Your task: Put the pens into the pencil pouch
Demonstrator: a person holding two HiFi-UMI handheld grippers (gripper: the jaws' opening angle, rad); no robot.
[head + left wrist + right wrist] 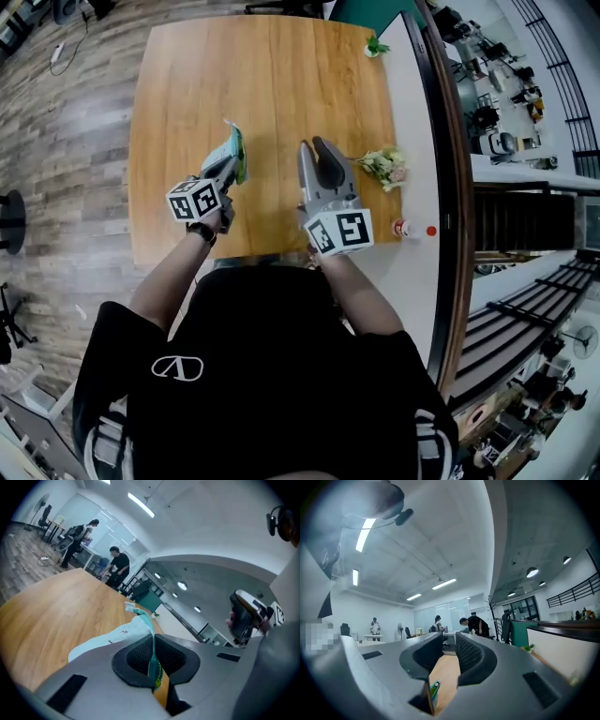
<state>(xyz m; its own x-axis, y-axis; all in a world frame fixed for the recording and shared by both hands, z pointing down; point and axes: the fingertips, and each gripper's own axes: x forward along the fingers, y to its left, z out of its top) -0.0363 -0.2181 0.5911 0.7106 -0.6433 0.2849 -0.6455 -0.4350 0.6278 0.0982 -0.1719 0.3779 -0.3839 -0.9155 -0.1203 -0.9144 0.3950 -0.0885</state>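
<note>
A pale teal pencil pouch (234, 153) hangs just above the wooden table (272, 84) in the head view, with my left gripper (226, 172) shut on its near edge. In the left gripper view the pouch (123, 633) stretches away from the jaws, and its zipper edge is pinched between the pads (136, 656) of the left gripper (153, 645). My right gripper (315, 150) hovers to the right of the pouch. In the right gripper view the right gripper (449, 643) stands open by a narrow gap with nothing between its jaws. No pen shows in any view.
A small bunch of flowers (384, 167) lies near the table's right edge and a little plant (377, 47) stands at its far right corner. A white ledge (417, 141) runs along the right. People (117, 566) stand at desks far behind.
</note>
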